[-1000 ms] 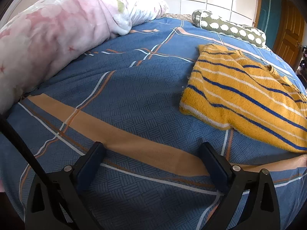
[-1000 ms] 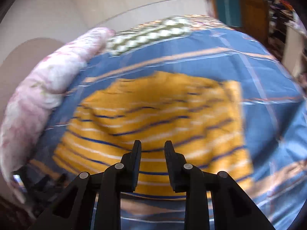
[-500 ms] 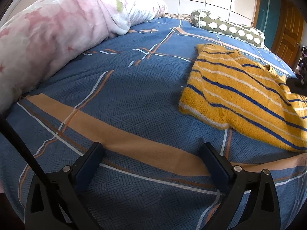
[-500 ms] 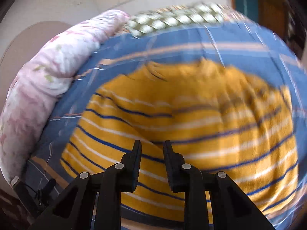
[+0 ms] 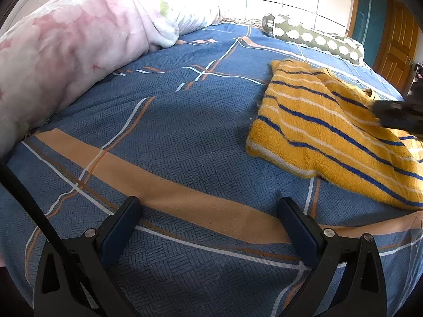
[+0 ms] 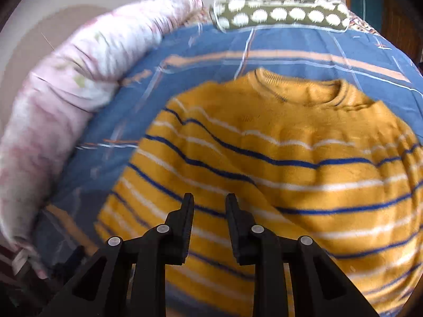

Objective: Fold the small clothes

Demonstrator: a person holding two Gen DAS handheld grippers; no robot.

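Observation:
A small yellow sweater (image 6: 290,158) with blue and white stripes lies flat on the blue bedspread (image 5: 171,132), collar towards the far side. In the left wrist view the sweater (image 5: 317,132) is at the right. My right gripper (image 6: 210,198) hovers over the sweater's lower left part. Its jaws stand a narrow gap apart and are opening, with nothing between them. A dark part of the right gripper (image 5: 396,117) shows above the sweater at the right edge of the left wrist view. My left gripper (image 5: 208,203) is wide open over bare bedspread, left of the sweater.
A rolled pink floral quilt (image 5: 79,39) runs along the left side of the bed. A green bolster with white dots (image 6: 277,13) lies at the far edge. A wooden door (image 5: 399,47) stands beyond the bed at the right.
The right gripper has moved in over the sweater, which now fills more of its view, and its dark body has entered the left wrist view. The left gripper has stayed still.

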